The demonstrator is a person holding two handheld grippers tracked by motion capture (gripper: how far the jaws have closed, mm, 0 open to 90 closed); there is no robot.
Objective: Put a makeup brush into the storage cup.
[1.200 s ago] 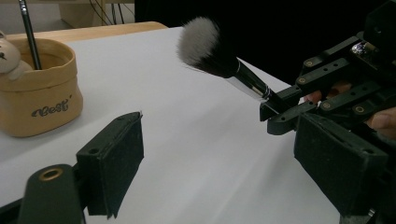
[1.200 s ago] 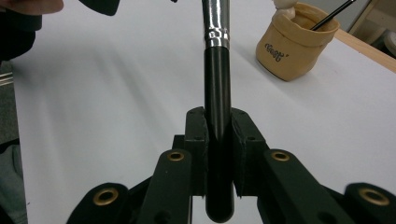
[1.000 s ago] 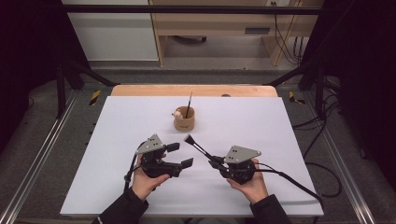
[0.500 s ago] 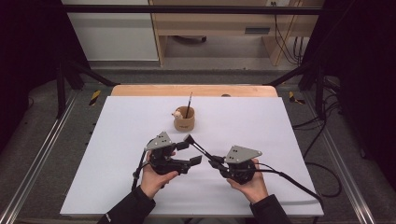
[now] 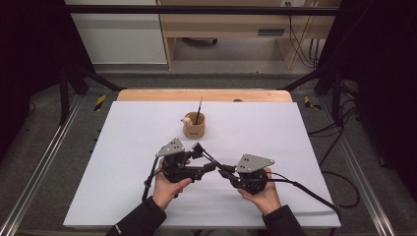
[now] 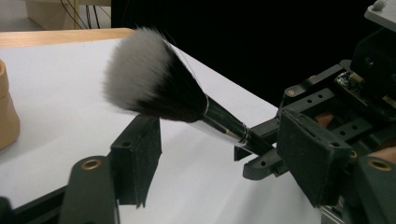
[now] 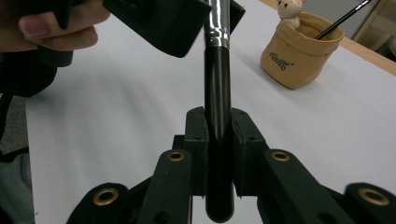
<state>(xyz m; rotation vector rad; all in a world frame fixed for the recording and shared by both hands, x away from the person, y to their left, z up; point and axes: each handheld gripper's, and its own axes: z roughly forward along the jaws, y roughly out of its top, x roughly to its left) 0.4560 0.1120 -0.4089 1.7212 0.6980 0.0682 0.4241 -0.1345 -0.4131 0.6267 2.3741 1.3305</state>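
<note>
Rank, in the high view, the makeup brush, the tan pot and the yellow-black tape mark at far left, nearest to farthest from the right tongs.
1. Makeup brush: clamped in the right tongs.
2. Tan pot: up the table, slightly left.
3. Tape mark: far left, off the white sheet.

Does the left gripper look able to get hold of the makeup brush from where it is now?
Probably yes: the left gripper has been closing, its fingers flanking the makeup brush the right gripper holds.
</note>
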